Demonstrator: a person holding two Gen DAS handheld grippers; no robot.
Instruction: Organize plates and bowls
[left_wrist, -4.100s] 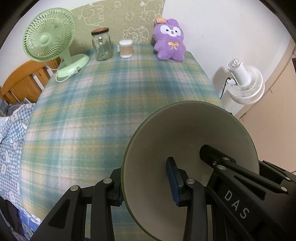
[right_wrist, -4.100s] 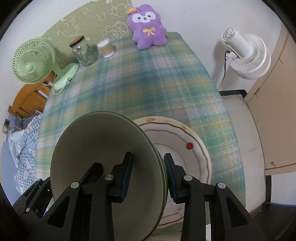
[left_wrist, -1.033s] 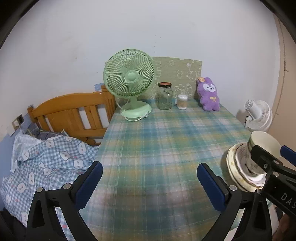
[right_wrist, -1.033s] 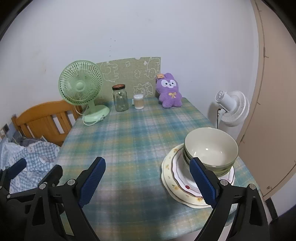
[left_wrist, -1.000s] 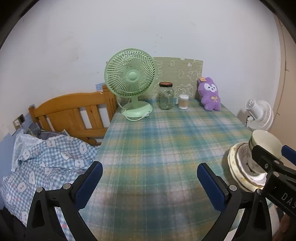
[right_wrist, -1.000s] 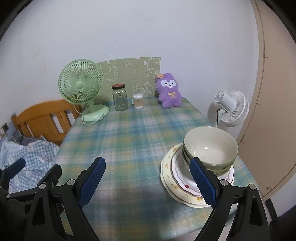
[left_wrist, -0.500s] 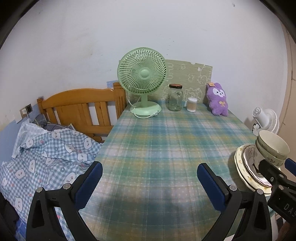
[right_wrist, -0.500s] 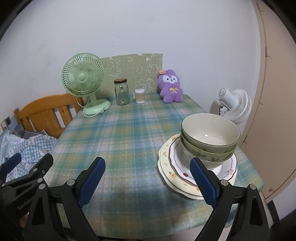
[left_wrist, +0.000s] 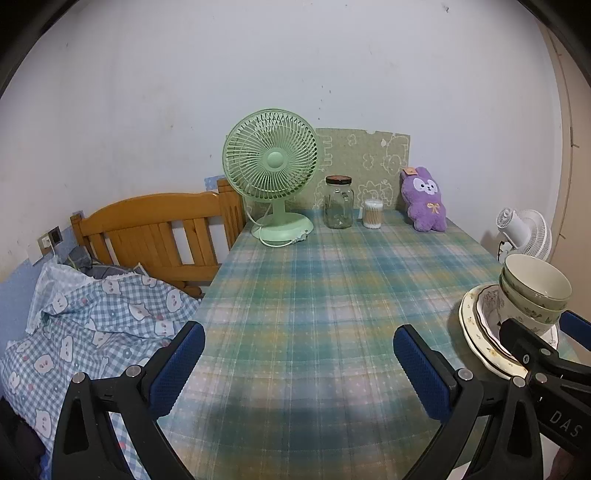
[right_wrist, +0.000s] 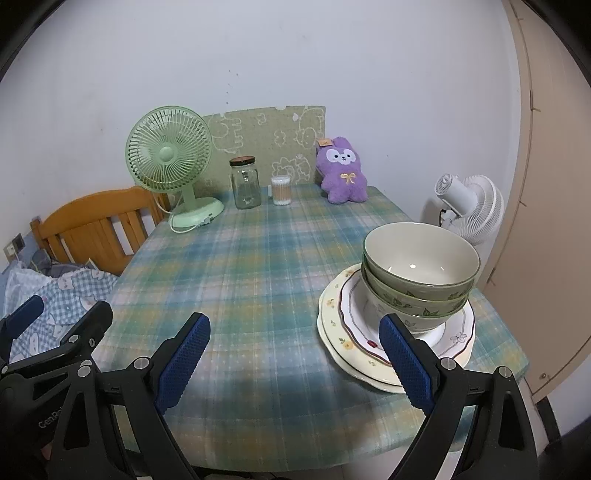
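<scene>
Blue-padded fingers (right_wrist: 404, 356) of your right gripper (right_wrist: 293, 350) stood spread and empty, as did the left gripper (left_wrist: 293, 363). Nested green bowls (right_wrist: 419, 275) sat on stacked plates (right_wrist: 334, 314) near the table (right_wrist: 240, 266) edge, well apart from the green fan (right_wrist: 173, 162), likely consolidated to save space.

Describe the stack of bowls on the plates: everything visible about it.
The stack of bowls looks like three glazed ceramic bowls nested upright, sage green outside with a leaf pattern, plain cream inside the top one, which is empty. It sits on a white plate with a wavy dark-red rim line, itself on a larger cream floral plate, near the plaid table's right edge. Neither hand-held gripper touches it.
</scene>
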